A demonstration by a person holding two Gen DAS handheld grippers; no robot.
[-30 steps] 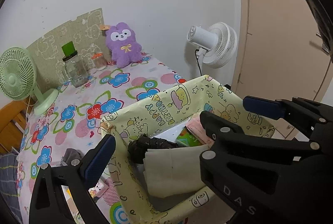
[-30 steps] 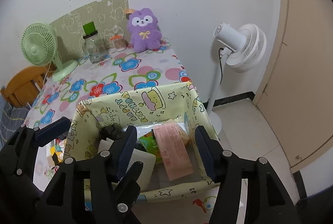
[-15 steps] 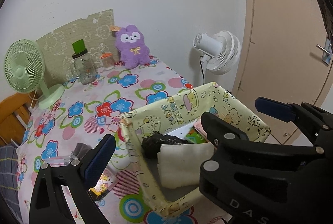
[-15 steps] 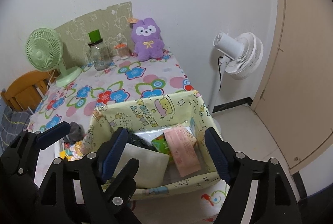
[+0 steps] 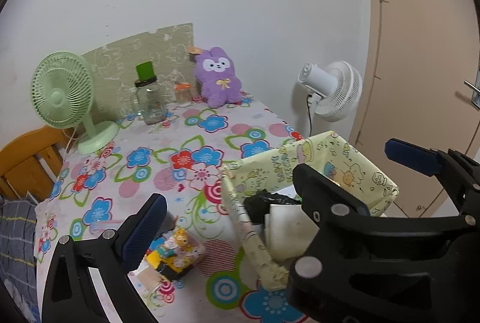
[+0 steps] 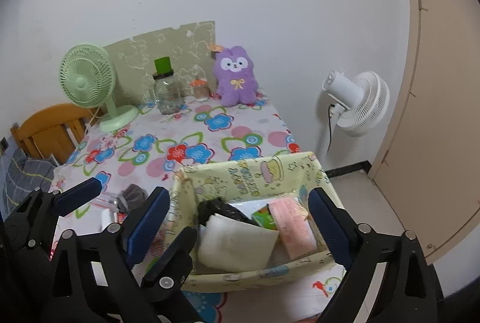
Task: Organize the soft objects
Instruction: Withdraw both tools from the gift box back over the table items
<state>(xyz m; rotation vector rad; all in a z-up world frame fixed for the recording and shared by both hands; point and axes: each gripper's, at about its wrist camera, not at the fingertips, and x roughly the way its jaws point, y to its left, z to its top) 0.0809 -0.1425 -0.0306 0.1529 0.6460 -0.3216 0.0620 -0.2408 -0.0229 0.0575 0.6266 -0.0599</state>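
Two grippers in my hands, both over the near end of the table (image 6: 210, 140), which is the largest thing ahead and carries a flowered cloth. Right gripper (image 6: 240, 221): jaws stand wide, have just been opening, nothing pressed between the pads. Directly below and between its fingers sits the yellow fabric storage bin (image 6: 258, 179), at the table's near right corner. Left gripper (image 5: 273, 182): jaws also spread wide and empty; in its view the bin (image 5: 354, 167) is to its right, partly behind the right gripper's body.

Inside the bin: a folded cream cloth (image 6: 237, 245) leaning at the front, a dark crumpled item (image 6: 219, 209) behind it, a pink packet (image 6: 294, 227) and a small green pack (image 6: 264, 216) toward my right.

Far ahead, against the wall, the purple plush bunny (image 6: 237, 76) sits upright, well apart from both grippers. Judgement: light, squashy, no hard edges; pinch across the belly or one ear, firm squeeze, since the pile may slip.

Smaller: a grey soft wad (image 6: 132, 195), perhaps a sock, just left of the bin under my left gripper. Limp; take a bunched fold near its middle. A printed pouch (image 5: 177, 254) lies near it.
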